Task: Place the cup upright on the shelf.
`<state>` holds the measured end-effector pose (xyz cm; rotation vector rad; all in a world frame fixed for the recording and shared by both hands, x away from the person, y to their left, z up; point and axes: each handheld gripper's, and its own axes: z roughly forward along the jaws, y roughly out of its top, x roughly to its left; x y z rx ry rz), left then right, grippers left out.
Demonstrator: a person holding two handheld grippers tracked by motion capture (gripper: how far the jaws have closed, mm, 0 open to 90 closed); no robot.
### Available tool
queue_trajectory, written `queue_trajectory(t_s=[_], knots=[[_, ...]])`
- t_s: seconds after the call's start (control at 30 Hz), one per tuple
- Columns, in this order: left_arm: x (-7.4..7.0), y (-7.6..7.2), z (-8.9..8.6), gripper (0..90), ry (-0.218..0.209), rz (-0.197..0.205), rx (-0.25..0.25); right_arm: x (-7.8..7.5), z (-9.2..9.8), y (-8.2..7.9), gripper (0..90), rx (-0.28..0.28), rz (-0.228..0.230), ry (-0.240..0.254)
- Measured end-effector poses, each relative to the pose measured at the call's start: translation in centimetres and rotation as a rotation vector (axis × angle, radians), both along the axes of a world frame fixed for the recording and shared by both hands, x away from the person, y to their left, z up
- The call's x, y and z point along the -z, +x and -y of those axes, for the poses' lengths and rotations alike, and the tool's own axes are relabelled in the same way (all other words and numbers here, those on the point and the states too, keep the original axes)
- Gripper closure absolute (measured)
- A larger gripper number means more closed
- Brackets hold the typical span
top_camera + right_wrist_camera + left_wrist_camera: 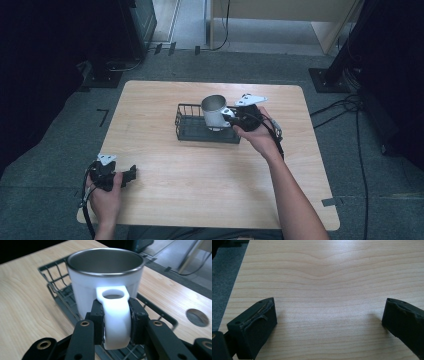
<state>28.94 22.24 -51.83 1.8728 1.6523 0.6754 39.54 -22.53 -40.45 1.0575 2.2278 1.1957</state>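
A white mug (215, 112) with a steel inside stands upright in a black wire basket (192, 131) at the middle of the wooden table. My right gripper (229, 117) is shut on the mug's white handle (116, 320); in the right gripper view both black pads press the handle's sides and the mug (105, 277) rises just behind them over the basket (58, 287). My left gripper (131, 175) rests at the table's near left corner. In the left gripper view it (329, 320) stands open, wide apart, with bare wood between its fingers.
The wooden table (200, 175) has bare wood in front of the basket and to its left. A round hole (197, 317) in the tabletop lies to the right of the basket in the right gripper view. Cables and dark stands (330, 75) lie on the floor around.
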Motion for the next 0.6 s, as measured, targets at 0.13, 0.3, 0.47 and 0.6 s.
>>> queue_trajectory(t_s=[0.13,0.3,0.47,0.6], knots=[[0.0,0.0,0.0,0.0,0.0,0.0,0.0,0.6,0.2,-0.1,67.6,0.007,-0.01,-0.049],[0.0,0.0,0.0,0.0,-0.001,0.0,-0.001,0.8,1.1,-0.2,62.1,0.03,-0.023,-0.028],[0.0,0.0,0.0,0.0,0.0,0.0,-0.001,1.0,1.8,-0.5,56.8,0.045,-0.025,-0.03],[0.0,0.0,0.0,0.0,0.0,0.0,0.0,0.8,2.3,-0.8,54.9,0.056,-0.014,0.0]])
